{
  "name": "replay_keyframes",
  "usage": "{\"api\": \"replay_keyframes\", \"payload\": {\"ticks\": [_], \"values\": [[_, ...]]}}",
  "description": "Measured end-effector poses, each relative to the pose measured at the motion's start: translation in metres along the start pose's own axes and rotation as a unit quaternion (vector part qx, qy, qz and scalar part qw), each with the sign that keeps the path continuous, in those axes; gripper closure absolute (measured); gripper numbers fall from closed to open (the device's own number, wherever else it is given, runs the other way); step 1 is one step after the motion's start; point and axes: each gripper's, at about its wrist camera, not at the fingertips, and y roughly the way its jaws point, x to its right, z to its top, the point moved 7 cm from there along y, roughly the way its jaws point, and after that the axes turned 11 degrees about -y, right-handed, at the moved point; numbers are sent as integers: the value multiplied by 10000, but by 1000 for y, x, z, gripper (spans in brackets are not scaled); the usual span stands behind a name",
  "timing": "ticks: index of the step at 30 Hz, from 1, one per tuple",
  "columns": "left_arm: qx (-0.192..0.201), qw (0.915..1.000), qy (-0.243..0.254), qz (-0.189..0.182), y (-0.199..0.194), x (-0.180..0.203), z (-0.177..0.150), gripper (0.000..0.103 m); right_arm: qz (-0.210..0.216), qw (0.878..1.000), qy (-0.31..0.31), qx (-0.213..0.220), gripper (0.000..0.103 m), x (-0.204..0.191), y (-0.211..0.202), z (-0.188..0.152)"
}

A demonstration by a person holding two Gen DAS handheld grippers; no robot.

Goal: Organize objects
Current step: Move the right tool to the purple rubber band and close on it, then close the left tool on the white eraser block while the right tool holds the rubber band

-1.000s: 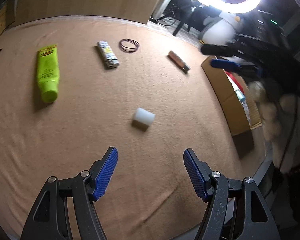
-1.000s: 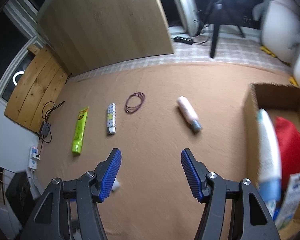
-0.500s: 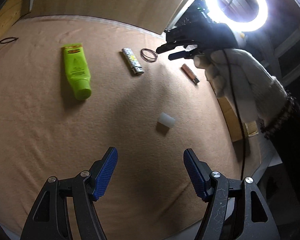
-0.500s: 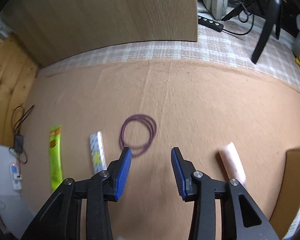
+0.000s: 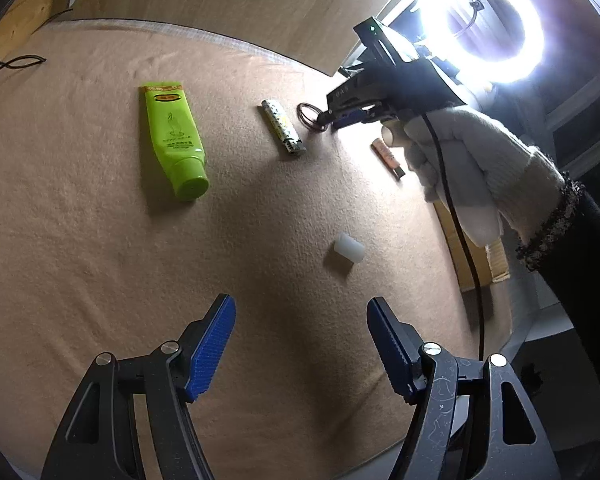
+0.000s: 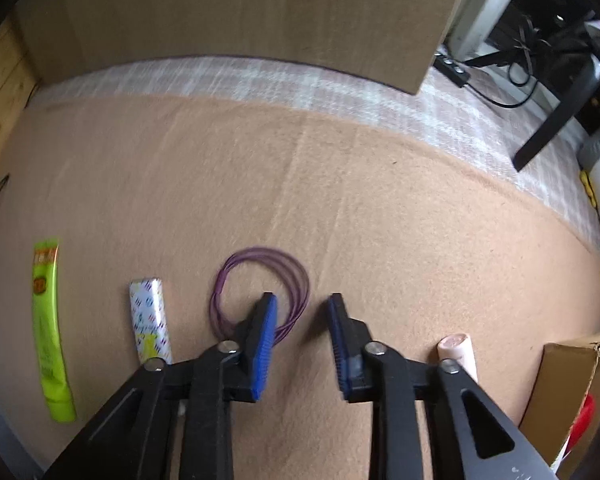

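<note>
A loop of purple hair bands (image 6: 236, 272) lies on the tan blanket (image 6: 380, 200). My right gripper (image 6: 301, 300) points down over it, its jaws closing. The loop's right edge lies between the jaws, with one finger inside the loop and the pads clear of it. In the left wrist view a gloved hand (image 5: 460, 152) holds the right gripper (image 5: 340, 118) at the purple bands (image 5: 308, 114). My left gripper (image 5: 300, 305) hovers open and empty near the front, short of a small white cylinder (image 5: 349, 249).
A green tube (image 5: 174, 140), a patterned stick pack (image 5: 282, 126) and a pink tube (image 5: 388, 155) lie on the blanket. A cardboard box (image 6: 572, 380) with items inside stands at the right. A wooden board (image 6: 260, 12) and a bright ring light (image 5: 484, 24) are behind.
The right gripper swung from beside the box, dropped over the purple bands and narrowed its jaws. The left gripper drifted a little and stayed open.
</note>
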Motion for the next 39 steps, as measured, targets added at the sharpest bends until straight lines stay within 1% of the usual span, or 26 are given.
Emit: {"api": "replay_keyframes", "payload": {"ticks": [1, 3, 6, 8, 16, 23, 26, 30, 34, 37, 39], "values": [[1, 10000, -4, -18, 1, -1, 1, 31, -23, 10000, -81, -16, 84, -2, 0, -2], [-7, 10000, -11, -52, 3, 0, 1, 31, -49, 9994, -319, -103, 89, -7, -1, -10], [-28, 10000, 8, -84, 6, 3, 1, 31, 83, 9986, -463, -239, 96, -13, -3, -24], [-39, 9999, 38, -96, 6, 5, 2, 31, 131, 9982, -522, -251, 100, -14, -4, -34], [-140, 9997, 214, -50, 19, 15, -2, 31, 311, 9963, -750, -266, 100, -20, -14, -83], [-244, 9976, 637, 145, 34, 32, -9, 31, 422, 9952, -858, -203, 100, -16, -26, -146], [-256, 9951, 913, 273, 46, 43, -7, 31, 422, 9953, -866, -126, 100, -12, -32, -174], [-234, 9888, 1381, 515, 64, 61, -6, 31, 402, 9965, -733, 52, 100, -4, -39, -208], [-319, 9839, 1617, 697, 89, 70, 1, 31, 166, 9974, -644, 276, 100, 6, -45, -239], [-334, 9795, 1789, 868, 103, 74, 4, 32, 237, 9981, -346, 461, 100, 15, -49, -259], [-350, 9770, 1868, 970, 111, 75, 6, 34, 318, 9978, -132, 559, 100, 23, -51, -268]]}}
